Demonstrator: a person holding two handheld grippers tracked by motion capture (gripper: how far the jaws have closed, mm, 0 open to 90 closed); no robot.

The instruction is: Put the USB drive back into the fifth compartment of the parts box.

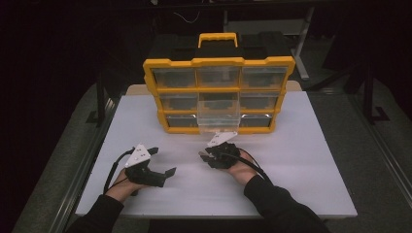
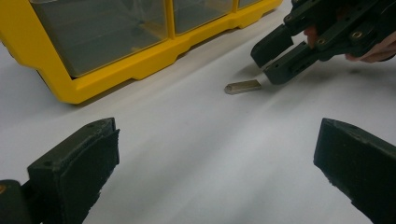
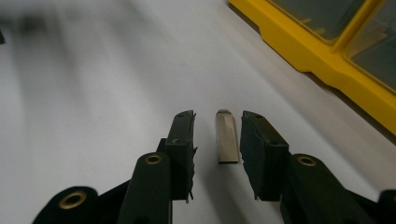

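White tabletop (image 1: 301, 179) carries everything here. Nearest, at the left, the left gripper (image 1: 163, 162) rests low over the table in the person's left hand (image 1: 121, 187), its jaws spread wide with nothing between them. To its right and a little farther off, the right gripper (image 3: 217, 140) is tipped down to the surface, its jaws narrowed around a small flat metal piece (image 3: 227, 137) that lies on the table between them; the piece sits just beside the right-hand pad, and a gap shows on the other side, so it isn't pinched. Beyond, the yellow drawer organizer (image 1: 218, 62) stands upright near the far edge, with a clear middle drawer (image 1: 218, 114) pulled out towards the grippers.
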